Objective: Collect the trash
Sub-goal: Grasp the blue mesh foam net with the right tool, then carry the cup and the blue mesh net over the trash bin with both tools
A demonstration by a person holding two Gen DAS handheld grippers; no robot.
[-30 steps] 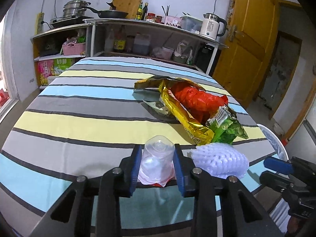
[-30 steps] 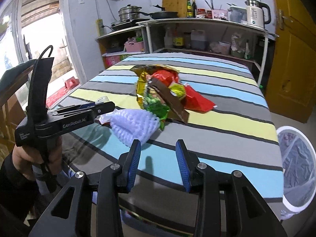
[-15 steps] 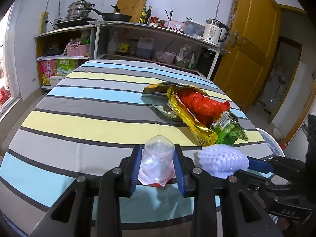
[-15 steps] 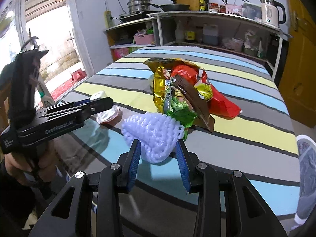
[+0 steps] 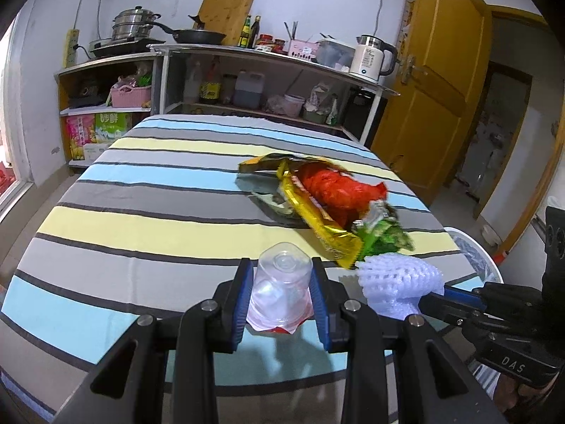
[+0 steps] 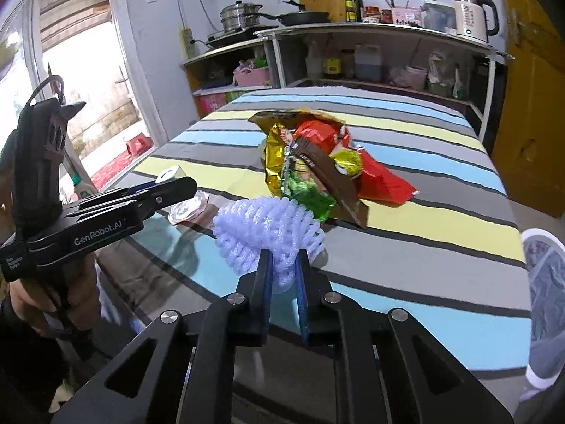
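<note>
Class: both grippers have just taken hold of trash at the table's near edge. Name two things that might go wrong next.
1. The right gripper is closing on only the foam net's squashy end; it may slip free.
2. The left gripper pinches a thin plastic cup, which may buckle or pop out.

The left claw [image 5: 282,291] is angling downward, its blue pads pressing on both sides of a clear plastic cup [image 5: 280,291]. A hand [image 6: 53,293] is gripping the handle beneath it. The right claw [image 6: 284,284] is tilting down too, its jaws closing, the pads squeezing the near end of a white foam net [image 6: 268,235] caught between them.
</note>
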